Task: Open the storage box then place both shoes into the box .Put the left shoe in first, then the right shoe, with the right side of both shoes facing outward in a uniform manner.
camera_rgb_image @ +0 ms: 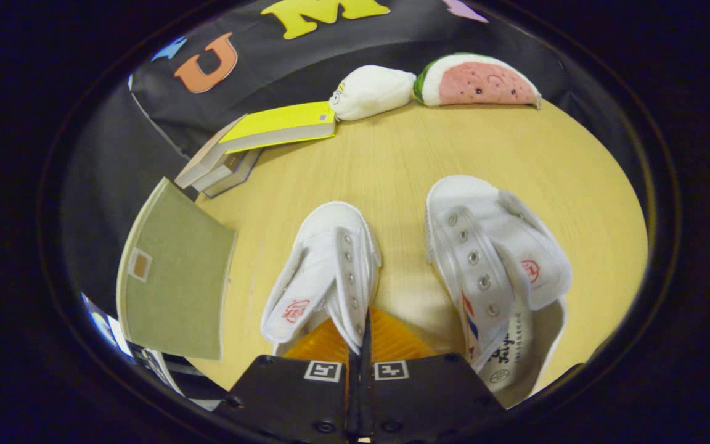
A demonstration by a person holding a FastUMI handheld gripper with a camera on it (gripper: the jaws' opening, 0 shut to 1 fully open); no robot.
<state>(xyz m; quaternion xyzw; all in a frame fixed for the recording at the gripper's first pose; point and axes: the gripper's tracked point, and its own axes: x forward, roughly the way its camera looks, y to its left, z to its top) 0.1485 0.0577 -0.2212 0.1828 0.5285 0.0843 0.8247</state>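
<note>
jaws (pixel 364 327) tight on left shoe (pixel 324 271) edge

My fingers (pixel 364 336) cover the heel of the left shoe (pixel 324 271), so I cannot tell how much cloth they pinch. The near end of the right shoe (pixel 497 265) is cut off. The green box (pixel 173 283) lid hides its inside.
</note>
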